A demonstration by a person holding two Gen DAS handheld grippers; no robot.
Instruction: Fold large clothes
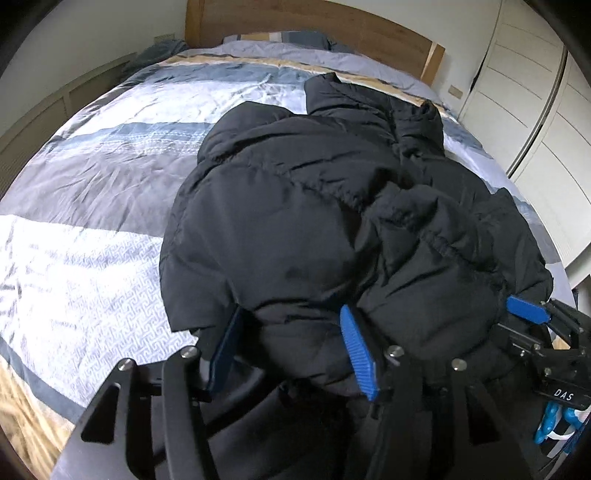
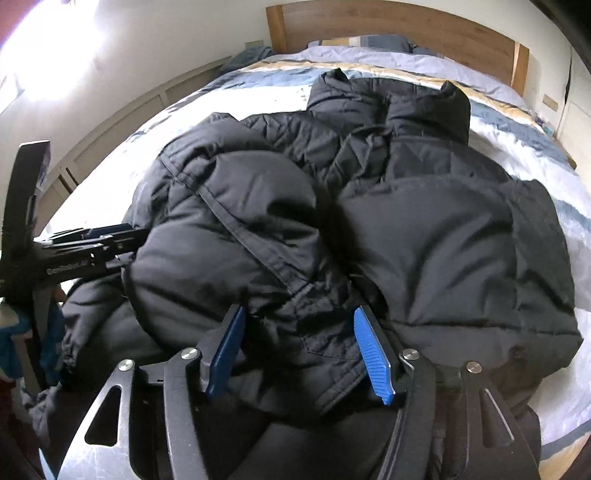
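Observation:
A large black puffer jacket point(image 1: 314, 206) lies on the bed, collar toward the headboard, sleeves folded in over the body; it also fills the right wrist view point(image 2: 424, 229). My left gripper point(image 1: 291, 332) is open, its blue pads either side of a bulge of the jacket's near hem. My right gripper point(image 2: 299, 332) is open the same way around the hem further right. In the left wrist view my right gripper's blue finger point(image 1: 526, 309) shows at the jacket's right edge. In the right wrist view my left gripper point(image 2: 92, 240) reaches in from the left.
The bed has a striped blue, grey and tan cover point(image 1: 92, 206) and a wooden headboard point(image 1: 314, 26). White wardrobe doors point(image 1: 535, 110) stand to the right. A low beige ledge point(image 2: 122, 122) runs along the left wall. Wooden floor point(image 1: 26, 413) shows at the bottom left.

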